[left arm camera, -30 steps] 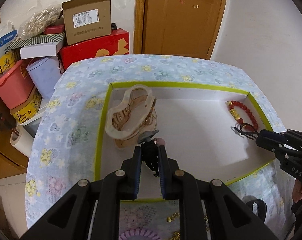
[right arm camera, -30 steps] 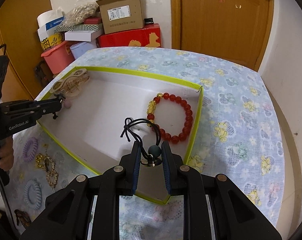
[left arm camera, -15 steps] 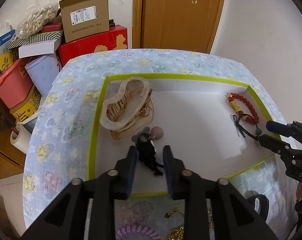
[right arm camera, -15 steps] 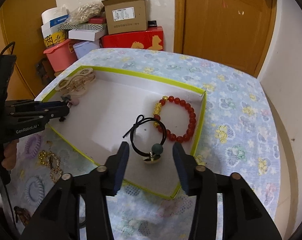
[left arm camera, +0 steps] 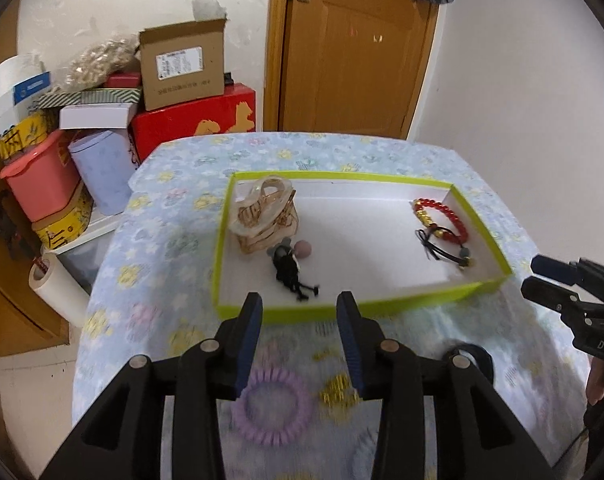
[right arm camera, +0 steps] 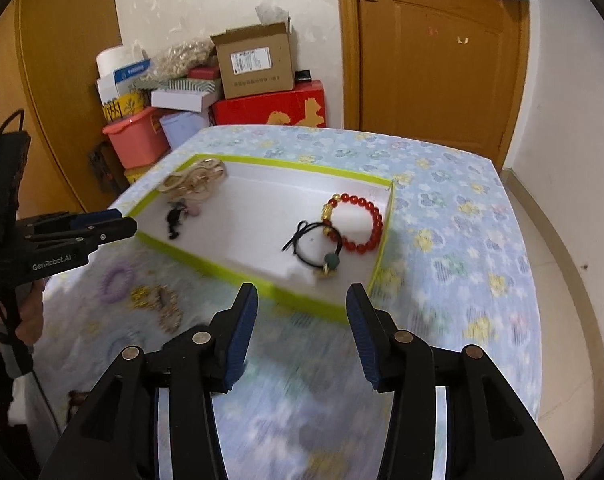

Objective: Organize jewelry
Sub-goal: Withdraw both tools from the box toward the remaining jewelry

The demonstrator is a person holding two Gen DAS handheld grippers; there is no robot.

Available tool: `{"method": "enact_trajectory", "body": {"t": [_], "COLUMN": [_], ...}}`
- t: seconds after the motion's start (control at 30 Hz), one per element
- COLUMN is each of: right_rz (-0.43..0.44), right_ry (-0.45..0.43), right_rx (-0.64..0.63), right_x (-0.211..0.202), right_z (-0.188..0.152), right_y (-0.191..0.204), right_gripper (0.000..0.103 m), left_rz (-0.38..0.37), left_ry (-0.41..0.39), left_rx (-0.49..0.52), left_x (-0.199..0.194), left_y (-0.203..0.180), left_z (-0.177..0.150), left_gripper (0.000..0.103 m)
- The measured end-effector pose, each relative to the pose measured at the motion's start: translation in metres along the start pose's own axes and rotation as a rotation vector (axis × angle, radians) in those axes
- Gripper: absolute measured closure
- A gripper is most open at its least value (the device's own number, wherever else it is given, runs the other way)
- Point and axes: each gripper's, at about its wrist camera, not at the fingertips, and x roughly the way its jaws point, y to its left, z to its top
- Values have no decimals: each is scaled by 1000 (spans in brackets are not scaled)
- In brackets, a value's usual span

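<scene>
A white tray with a lime-green rim (left arm camera: pixel 366 307) (right arm camera: pixel 237 276) sits on the floral tablecloth. In it lie a large cream hair claw (left arm camera: pixel 265 212) (right arm camera: pixel 195 178), a black hair tie with pink and grey bobbles (left arm camera: pixel 287 266) (right arm camera: pixel 177 216), a red bead bracelet (left arm camera: pixel 442 216) (right arm camera: pixel 360 220) and a black hair tie with a green bead (left arm camera: pixel 448 252) (right arm camera: pixel 316 250). My left gripper (left arm camera: pixel 299 312) (right arm camera: pixel 119 222) is open and empty, just in front of the tray. My right gripper (right arm camera: pixel 302 312) (left arm camera: pixel 540 276) is open and empty, in front of the tray's right end.
On the cloth in front of the tray lie a purple spiral hair tie (left arm camera: pixel 271 404) (right arm camera: pixel 117 278), gold jewelry (left arm camera: pixel 340 390) (right arm camera: pixel 157 300) and a black ring-shaped item (left arm camera: pixel 468 356). Stacked boxes (left arm camera: pixel 101 128) stand beyond the table's left. A wooden door (left arm camera: pixel 354 48) is behind.
Both grippers opened, released their hair ties into the tray, and pulled back toward the near side of the table, outside the tray.
</scene>
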Motion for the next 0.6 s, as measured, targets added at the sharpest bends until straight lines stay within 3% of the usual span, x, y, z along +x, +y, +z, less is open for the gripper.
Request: {"method": "enact_trajectory", "body": {"t": [0.27, 0.6], "right_rz": [23, 55], "right_ry": [-22, 7], "right_rx": [11, 42], "right_x": [-42, -61], "right_z": [-36, -76], "right_y": [17, 34], "right_gripper": [56, 56], "left_rz": [24, 4], "left_ry": [-14, 0], "left_rx": [-20, -43], "left_x": [-42, -72], "left_y": [4, -2], "left_z": [-42, -85], "left_gripper": [63, 63]}}
